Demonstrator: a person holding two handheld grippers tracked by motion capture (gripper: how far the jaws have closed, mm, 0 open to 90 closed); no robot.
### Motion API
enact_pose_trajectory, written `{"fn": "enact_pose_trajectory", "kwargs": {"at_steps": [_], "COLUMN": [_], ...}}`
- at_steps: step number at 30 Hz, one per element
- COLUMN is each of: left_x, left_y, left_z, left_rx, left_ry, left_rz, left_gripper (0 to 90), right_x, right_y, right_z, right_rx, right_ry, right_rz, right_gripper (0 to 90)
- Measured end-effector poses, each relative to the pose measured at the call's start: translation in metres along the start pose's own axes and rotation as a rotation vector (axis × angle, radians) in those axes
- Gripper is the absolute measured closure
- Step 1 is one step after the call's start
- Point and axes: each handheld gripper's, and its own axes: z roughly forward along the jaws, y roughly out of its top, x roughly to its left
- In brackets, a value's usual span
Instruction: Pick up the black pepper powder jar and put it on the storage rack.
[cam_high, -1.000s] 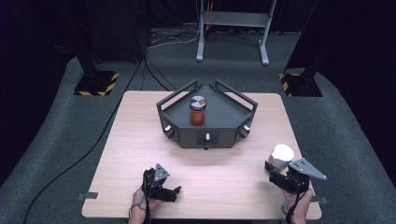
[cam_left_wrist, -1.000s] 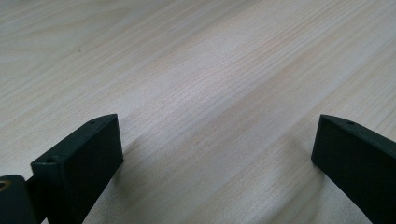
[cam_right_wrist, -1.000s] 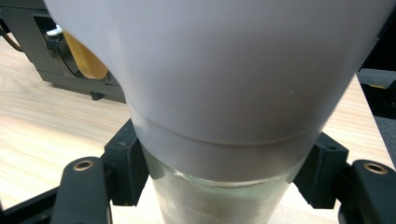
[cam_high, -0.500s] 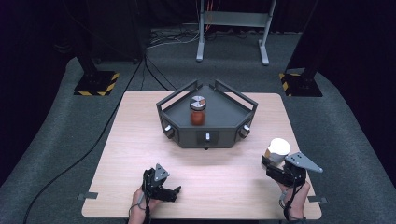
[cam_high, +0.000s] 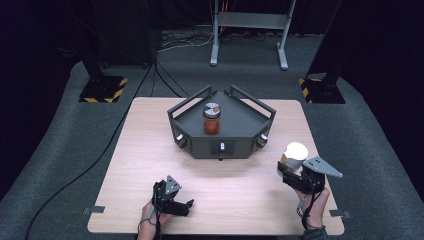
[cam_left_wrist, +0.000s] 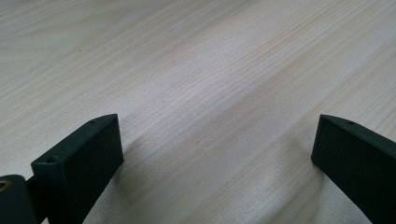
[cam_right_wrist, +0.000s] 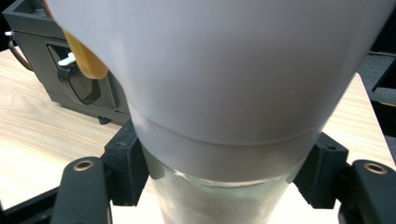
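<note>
High view: right gripper (cam_high: 290, 172) pinches white-capped bottle (cam_high: 295, 154), upright, near table's (cam_high: 150, 150) right edge | tray (cam_high: 190, 116) with jar (cam_high: 211, 119) lies ahead-left, nearer right hand | left gripper (cam_high: 186, 205) spread, empty, resting near front edge
</note>
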Motion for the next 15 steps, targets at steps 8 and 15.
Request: {"fn": "enact_pose_trajectory", "kwargs": {"at_steps": [8, 15], "left_x": [-0.0001, -0.0001], "left_y": [0.0, 0.0], "left_z": [0.0, -0.0001], "left_rx": [0.0, 0.0], "left_ry": [0.0, 0.001], "left_rz": [0.002, 0.002], "left_gripper": [1.7, 1.7], "right_x": [0.0011, 0.001], "right_y": [0.0047, 0.0075], "right_z": [0.0059, 0.0102], "right_rx": [0.002, -0.002], "right_ry": [0.015, 0.024], "right_rz": [-0.004, -0.009], "right_gripper": [29.5, 29.5]}}
